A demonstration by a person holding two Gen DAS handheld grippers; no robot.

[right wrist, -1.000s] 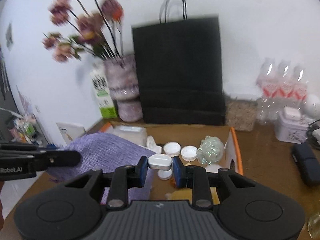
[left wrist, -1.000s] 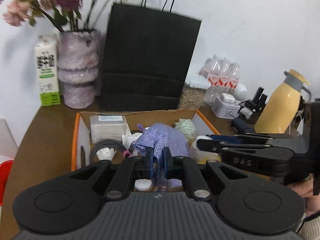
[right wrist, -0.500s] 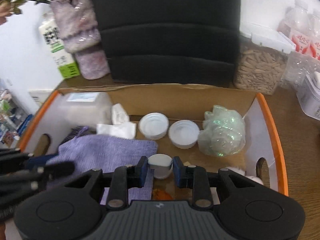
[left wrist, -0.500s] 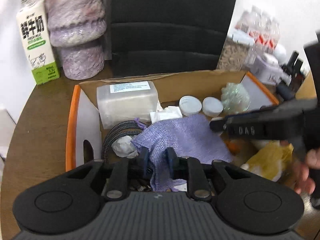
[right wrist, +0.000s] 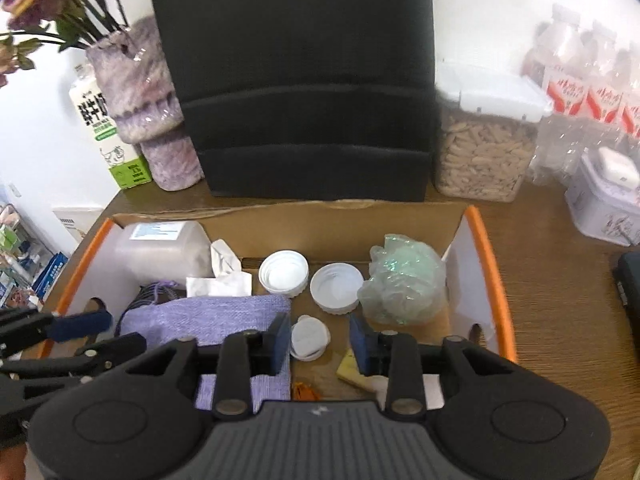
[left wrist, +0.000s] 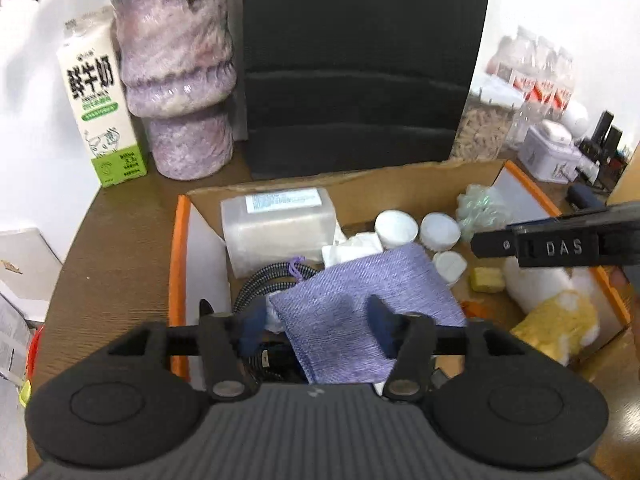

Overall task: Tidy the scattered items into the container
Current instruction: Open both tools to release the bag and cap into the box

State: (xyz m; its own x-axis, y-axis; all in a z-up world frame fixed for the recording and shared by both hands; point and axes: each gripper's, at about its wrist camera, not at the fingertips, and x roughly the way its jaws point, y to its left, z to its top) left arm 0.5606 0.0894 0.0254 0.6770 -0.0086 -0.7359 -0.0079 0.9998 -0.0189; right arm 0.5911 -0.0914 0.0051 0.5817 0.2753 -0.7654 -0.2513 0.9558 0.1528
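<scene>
Both tools sit over the cardboard box point(right wrist: 486, 264) on the bench point(right wrist: 560, 300). Left tool point(left wrist: 318, 326): jaws have just been opening, now spread wide, pads clear of the purple cloth point(left wrist: 360, 312), which lies released in the box between and below them, draped over a black braided cable point(left wrist: 264, 276) at the box's left side. Right tool point(right wrist: 320, 340): jaws have just been opening too, pads standing off either side of a small white cap point(right wrist: 308, 338), which rests on the box floor just right of the cloth, so nothing gripped. Also in the box: clear plastic tub point(right wrist: 160, 252) at back left, crumpled tissue point(right wrist: 224, 276) beside it, two white lids point(right wrist: 284, 272) mid-back, green-tinted plastic wad point(right wrist: 404, 280) at back right, yellow block point(right wrist: 352, 372) near front. Left view also shows a yellow-white soft toy point(left wrist: 556, 320) at the box's right end. Behind the box: black paper bag point(right wrist: 296, 80), purple vase point(right wrist: 148, 92), milk carton point(right wrist: 104, 128).
</scene>
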